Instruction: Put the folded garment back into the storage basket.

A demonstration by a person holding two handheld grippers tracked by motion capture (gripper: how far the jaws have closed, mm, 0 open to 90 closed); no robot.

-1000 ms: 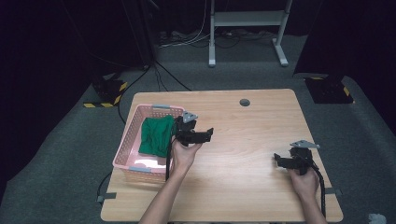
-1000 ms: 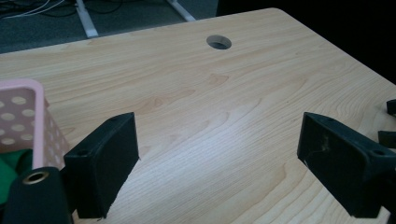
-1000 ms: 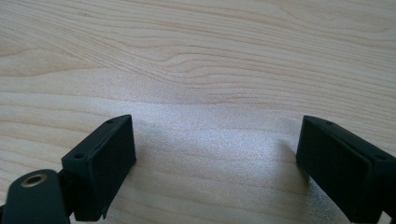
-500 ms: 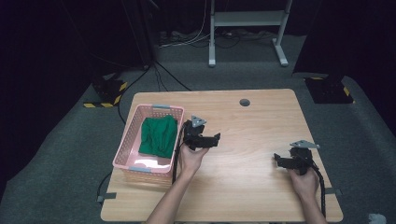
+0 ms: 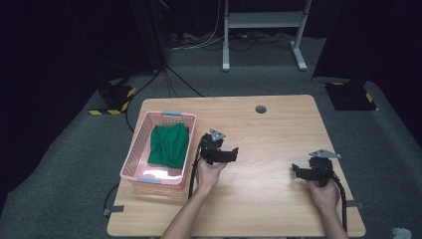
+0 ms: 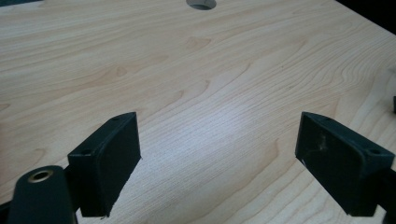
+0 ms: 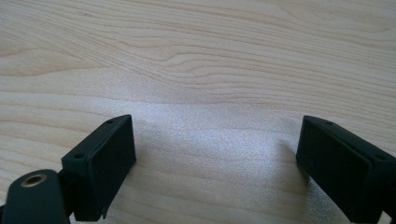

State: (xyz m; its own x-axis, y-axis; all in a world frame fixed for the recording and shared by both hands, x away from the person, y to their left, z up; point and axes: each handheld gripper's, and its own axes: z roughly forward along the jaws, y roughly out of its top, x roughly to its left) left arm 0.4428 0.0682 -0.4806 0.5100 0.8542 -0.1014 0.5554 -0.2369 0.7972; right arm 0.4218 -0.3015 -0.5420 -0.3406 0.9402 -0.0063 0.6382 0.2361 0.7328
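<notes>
Lying inside the pink basket (image 5: 134, 158) at the left of the frame in the high view, the green cloth (image 5: 169, 144) is crumpled and covers the upper and middle part of the basket floor; the lower end of the basket shows bare pink bottom. The basket stands on the left part of the wooden table (image 5: 268, 134), near its left edge.

Just right of the basket, near the middle of the frame, the left gripper (image 5: 232, 154) is above the bare wood, held by the person's left hand (image 5: 210, 172) that comes from the bottom edge. It is apart from the basket and from the cloth. In the left gripper view its two black jaws stand wide apart, with nothing but wood grain between them, and the round hole (image 6: 201, 3) of the table is at the top edge of that frame.

At the lower right of the high view, the right gripper (image 5: 297, 171) is low over the table, well apart from the left one. In the right gripper view its jaws are also wide apart, and between them is only bare wood.

A black cable (image 5: 193, 169) goes down from the left gripper between the basket and the forearm.
</notes>
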